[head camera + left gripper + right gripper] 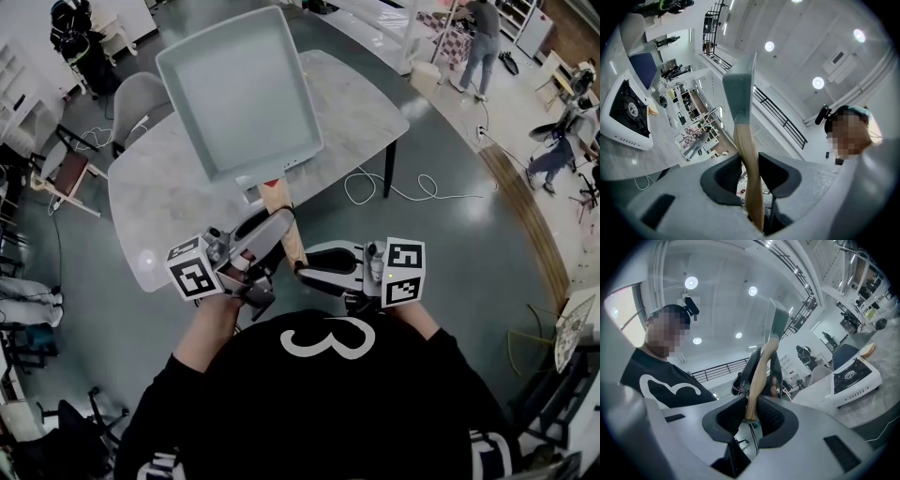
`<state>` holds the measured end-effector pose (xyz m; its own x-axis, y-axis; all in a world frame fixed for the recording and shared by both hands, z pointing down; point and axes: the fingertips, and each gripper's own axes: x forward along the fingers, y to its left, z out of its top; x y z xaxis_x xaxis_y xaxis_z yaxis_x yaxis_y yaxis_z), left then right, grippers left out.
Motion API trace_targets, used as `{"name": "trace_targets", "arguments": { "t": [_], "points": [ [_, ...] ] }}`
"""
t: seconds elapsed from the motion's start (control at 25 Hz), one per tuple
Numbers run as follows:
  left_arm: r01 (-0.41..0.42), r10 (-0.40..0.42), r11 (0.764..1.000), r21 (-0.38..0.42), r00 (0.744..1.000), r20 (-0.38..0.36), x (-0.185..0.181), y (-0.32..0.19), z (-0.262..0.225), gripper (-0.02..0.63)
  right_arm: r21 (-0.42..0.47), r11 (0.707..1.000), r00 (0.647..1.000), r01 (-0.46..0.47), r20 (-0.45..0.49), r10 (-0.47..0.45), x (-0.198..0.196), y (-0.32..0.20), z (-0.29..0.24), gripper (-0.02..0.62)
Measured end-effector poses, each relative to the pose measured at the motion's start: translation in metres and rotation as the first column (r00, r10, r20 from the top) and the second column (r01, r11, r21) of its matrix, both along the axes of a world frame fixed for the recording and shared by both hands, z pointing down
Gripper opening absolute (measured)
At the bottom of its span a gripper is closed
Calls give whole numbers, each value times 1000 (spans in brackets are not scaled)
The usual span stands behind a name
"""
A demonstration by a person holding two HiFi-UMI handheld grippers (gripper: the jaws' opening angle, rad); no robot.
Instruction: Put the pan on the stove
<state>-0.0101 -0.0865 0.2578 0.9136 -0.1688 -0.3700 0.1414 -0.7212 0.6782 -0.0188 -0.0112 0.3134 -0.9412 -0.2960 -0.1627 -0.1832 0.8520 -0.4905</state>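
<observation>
**Pan held aloft by both grippers, clear of the stove**

We had the pan (239, 89) up in the air, off the worktop (159, 216), carried by its wooden handle (281, 220) alone. It was a pale grey, square pan with a raised rim. From the head view it hung tilted over the far part of the grey worktop, its open face turned towards us and its handle running back down to our hands.

The left gripper (749, 171) had its jaws closed narrow on the handle, the dark pads pressing the wood from either side part-way along it. The right gripper (751, 416) came in from the opposite side, and its jaws were clamped on the very butt of the same handle, just beside the left one. In both gripper views the handle rose up and away from the jaws, with the pan edge-on against the ceiling lights.

The stove (626, 110), a white single-burner unit with a black top, sat on a pale worktop, well apart from the pan and not touching it. We saw it at the left edge of the left gripper view and at the right of the right gripper view. The head view did not show it.
</observation>
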Motion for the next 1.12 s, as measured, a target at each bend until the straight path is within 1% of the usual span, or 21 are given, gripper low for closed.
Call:
{"name": "trace_targets", "arguments": {
  "t": [0.28, 0.48, 0.68, 0.76, 0.96, 1.12],
  "points": [
    [4, -4, 1000, -13, 1000, 4, 0, -26, 4, 120, -6, 1000, 1000, 7, 10, -6, 1, -25, 3, 71],
    [15, -15, 1000, -24, 1000, 10, 10, -29, 8, 120, -24, 1000, 1000, 5, 16, -4, 11, -28, 6, 71],
    [37, -36, 999, -27, 999, 12, 15, -32, 10, 120, -31, 999, 1000, 24, 7, -24, 16, -30, 8, 71],
    [51, -50, 998, -38, 999, 13, 17, -42, 8, 120, -43, 998, 999, 35, 14, -35, 18, -39, 5, 71],
    [95, -93, 993, -66, 995, 23, 27, -88, 10, 120, -70, 995, 997, 77, 22, -76, 32, -84, 4, 71],
    [121, -119, 989, -84, 993, 26, 27, -96, 14, 120, -77, 993, 995, 94, 19, -93, 33, -91, 7, 71]
  ]
}}
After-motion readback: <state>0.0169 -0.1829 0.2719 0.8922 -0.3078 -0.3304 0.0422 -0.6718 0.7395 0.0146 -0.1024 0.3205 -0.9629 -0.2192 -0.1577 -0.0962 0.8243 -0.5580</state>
